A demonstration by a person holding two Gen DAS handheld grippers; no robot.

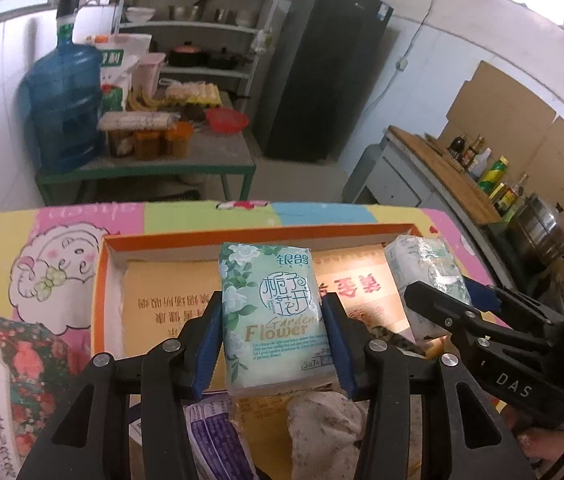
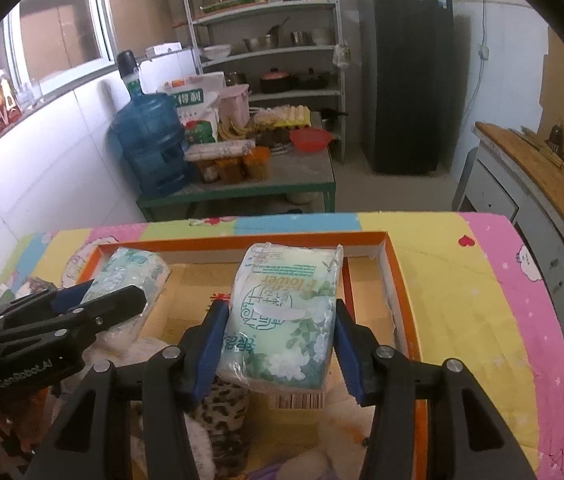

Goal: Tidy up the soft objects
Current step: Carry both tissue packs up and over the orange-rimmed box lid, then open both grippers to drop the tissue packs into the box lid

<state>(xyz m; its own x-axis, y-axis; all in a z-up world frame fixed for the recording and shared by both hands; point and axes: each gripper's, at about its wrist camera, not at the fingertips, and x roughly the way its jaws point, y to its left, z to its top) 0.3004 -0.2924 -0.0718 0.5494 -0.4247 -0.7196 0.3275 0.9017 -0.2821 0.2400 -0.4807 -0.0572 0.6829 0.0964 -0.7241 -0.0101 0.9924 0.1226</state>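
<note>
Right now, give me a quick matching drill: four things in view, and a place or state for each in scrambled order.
Things:
1. left tissue pack
2. right tissue pack
3. orange tray
4. water jug

Places or states:
A. on the far table
B. printed front facing the camera
C. under both grippers
D. back side with its sticker facing the camera

Pairs: 1-B, 2-D, 3-C, 4-A

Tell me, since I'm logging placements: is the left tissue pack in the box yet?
Not yet. The tissue pack is clamped in the left hand-held gripper, above the orange box.
</note>
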